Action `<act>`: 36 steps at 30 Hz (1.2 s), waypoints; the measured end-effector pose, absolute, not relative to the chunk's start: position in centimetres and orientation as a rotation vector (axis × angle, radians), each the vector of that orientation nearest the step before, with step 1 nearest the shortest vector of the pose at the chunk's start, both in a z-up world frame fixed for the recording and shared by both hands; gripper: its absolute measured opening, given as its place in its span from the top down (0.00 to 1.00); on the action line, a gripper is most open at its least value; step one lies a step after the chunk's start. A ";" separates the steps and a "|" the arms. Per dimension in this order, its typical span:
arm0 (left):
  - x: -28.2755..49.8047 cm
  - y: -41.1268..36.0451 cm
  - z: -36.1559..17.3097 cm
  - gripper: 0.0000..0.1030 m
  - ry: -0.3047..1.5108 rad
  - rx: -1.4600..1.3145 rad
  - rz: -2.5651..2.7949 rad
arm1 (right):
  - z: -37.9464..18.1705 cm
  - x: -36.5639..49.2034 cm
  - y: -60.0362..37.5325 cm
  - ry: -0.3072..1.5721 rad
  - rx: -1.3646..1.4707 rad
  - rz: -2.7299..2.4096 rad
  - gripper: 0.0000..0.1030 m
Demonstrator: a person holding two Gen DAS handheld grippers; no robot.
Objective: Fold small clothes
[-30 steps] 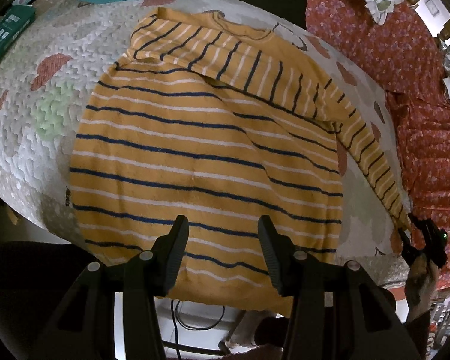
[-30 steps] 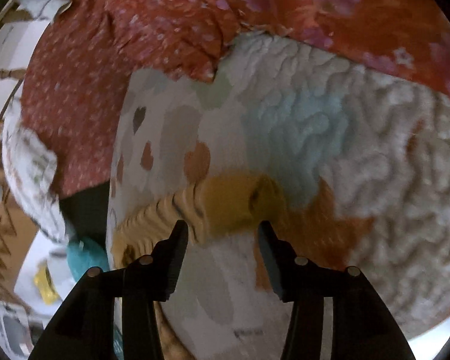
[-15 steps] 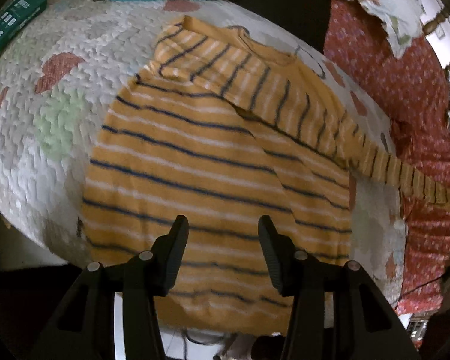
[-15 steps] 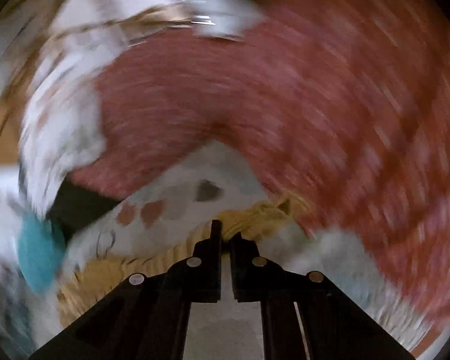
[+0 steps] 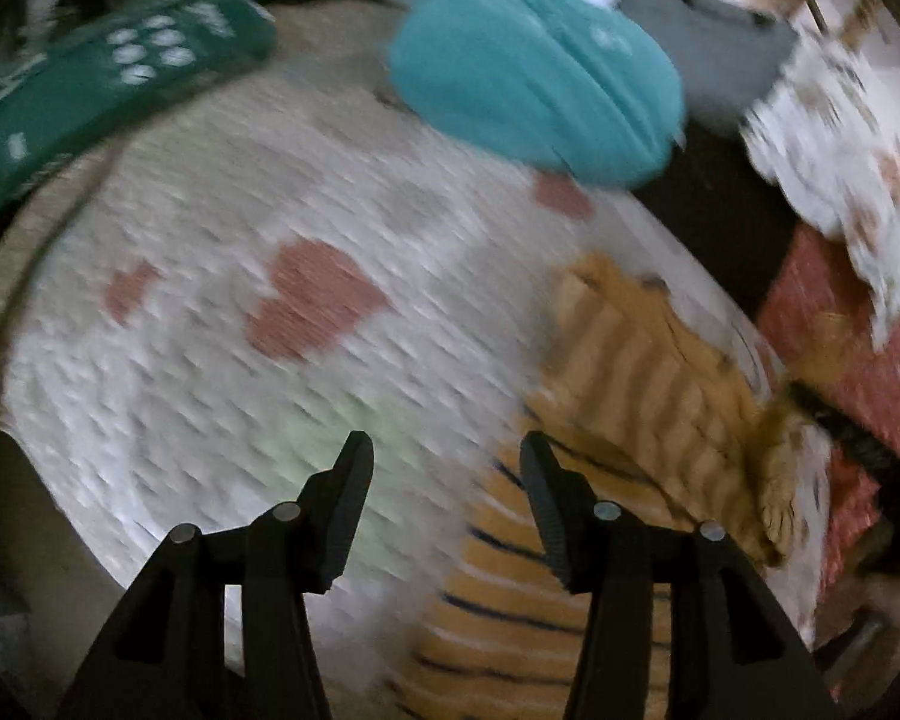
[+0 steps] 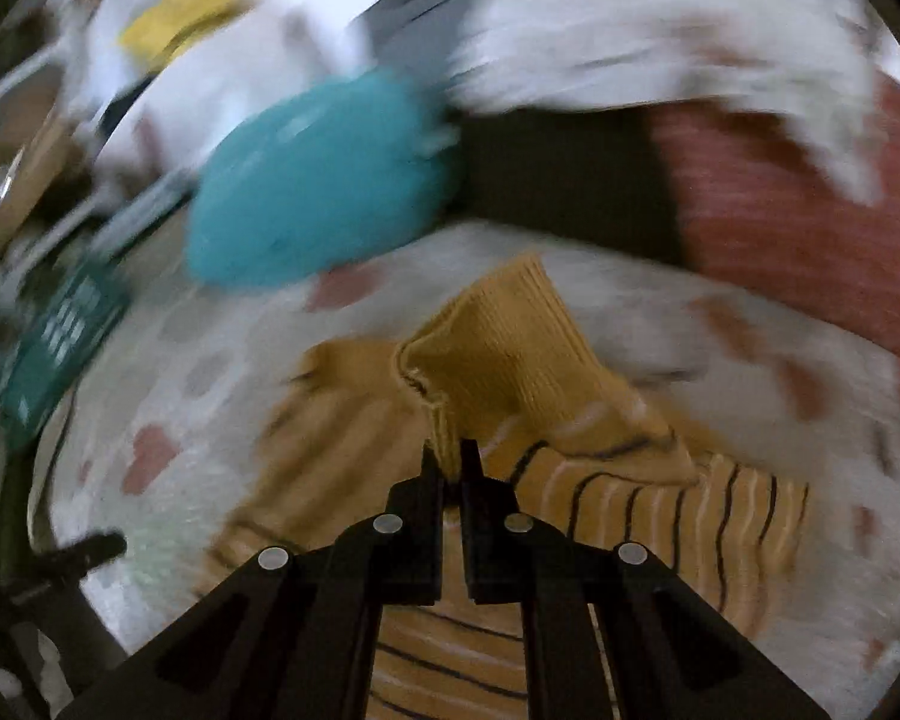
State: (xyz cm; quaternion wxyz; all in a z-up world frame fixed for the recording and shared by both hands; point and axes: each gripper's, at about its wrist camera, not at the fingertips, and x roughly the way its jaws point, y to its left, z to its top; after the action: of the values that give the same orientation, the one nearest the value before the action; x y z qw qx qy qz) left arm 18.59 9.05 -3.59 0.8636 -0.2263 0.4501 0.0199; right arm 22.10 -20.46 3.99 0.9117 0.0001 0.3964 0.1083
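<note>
A small orange sweater with navy and white stripes lies on a white quilted cover. My left gripper is open and empty, above the cover by the sweater's left edge. My right gripper is shut on the sweater's plain orange cuff and holds that sleeve up over the striped body. In the right wrist view the left gripper's tip shows at the lower left. Both views are blurred.
A teal cushion lies at the far edge of the cover, also in the right wrist view. A green box sits at the far left. A red floral fabric and a white floral cloth lie at the right.
My right gripper closed on the sleeve cuff and carried it from the cover's right side over the sweater body. My left gripper swung left, away from the sweater's hem.
</note>
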 end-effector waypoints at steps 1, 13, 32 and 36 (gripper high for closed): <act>18.5 9.9 -4.0 0.50 0.932 -0.474 0.069 | 2.6 23.1 -17.8 0.835 -0.039 0.238 0.95; 20.0 12.5 -6.6 0.48 1.009 -0.627 0.059 | -3.4 26.6 -13.1 1.016 0.074 0.418 0.61; 23.5 1.4 -8.8 0.42 1.191 -0.425 -0.118 | -5.6 13.4 -46.7 0.989 0.507 -0.102 0.41; 21.6 1.6 -9.7 0.42 1.234 -0.407 -0.115 | -8.5 8.7 -46.3 1.061 0.560 -0.036 0.41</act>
State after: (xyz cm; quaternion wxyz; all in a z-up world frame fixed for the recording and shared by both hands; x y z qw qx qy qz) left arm 21.56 1.60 -9.72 0.7948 -0.1895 0.5740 -0.0535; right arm 8.71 -46.27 -8.49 0.8252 0.2637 0.4992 -0.0168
